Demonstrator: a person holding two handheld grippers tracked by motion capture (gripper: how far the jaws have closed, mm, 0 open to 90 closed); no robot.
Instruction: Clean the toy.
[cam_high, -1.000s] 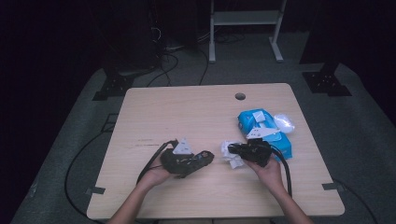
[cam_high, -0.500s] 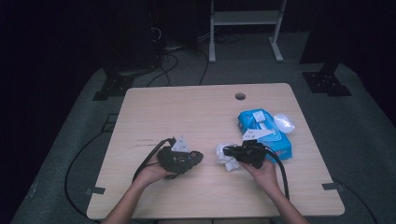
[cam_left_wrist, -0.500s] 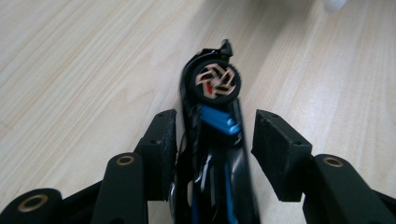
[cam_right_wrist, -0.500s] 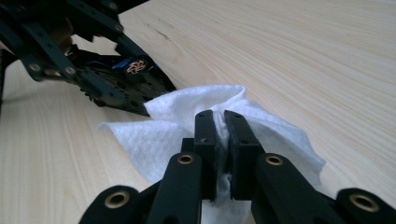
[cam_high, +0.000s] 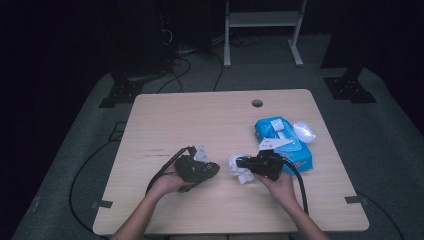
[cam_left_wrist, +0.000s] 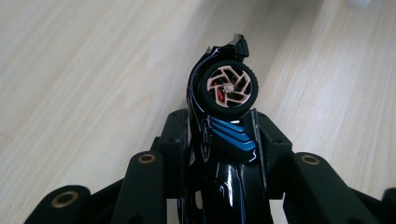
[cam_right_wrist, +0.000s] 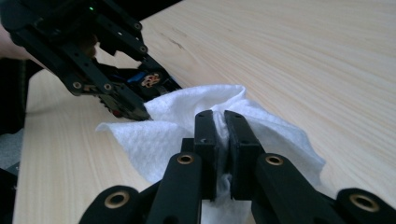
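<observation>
Holding a small black toy car (cam_left_wrist: 224, 140) between its jaws, the left gripper (cam_high: 200, 169) has just been closing, and the left gripper view shows the car's body clamped between the two pads with one copper-spoked wheel (cam_left_wrist: 229, 87) standing clear above the jaw tips. The right gripper (cam_high: 250, 164) is clenched on a bunched white wipe (cam_right_wrist: 187, 126), whose loose folds spread ahead of and to both sides of its jaw tips. In the right gripper view the car sits just beyond the wipe's far edge, near it; whether cloth and car touch I cannot tell. The blue wipe pack (cam_high: 282, 142) lies behind the right gripper, toward the far side of the table (cam_high: 200, 115).

The main risk seems to be the car's grip. The body is glossy and narrow, and it is held low while much of it stands past the jaw tips, so a sideways rub from the wipe could twist it in the pads or lever it out. Pressing on the free wheel would likely just spin it rather than clean it. The wipe is pinched at a single bunch, so a drag across the wheel or a body edge may snag and pull it out. The two sets of jaws could also knock together at such close quarters.
</observation>
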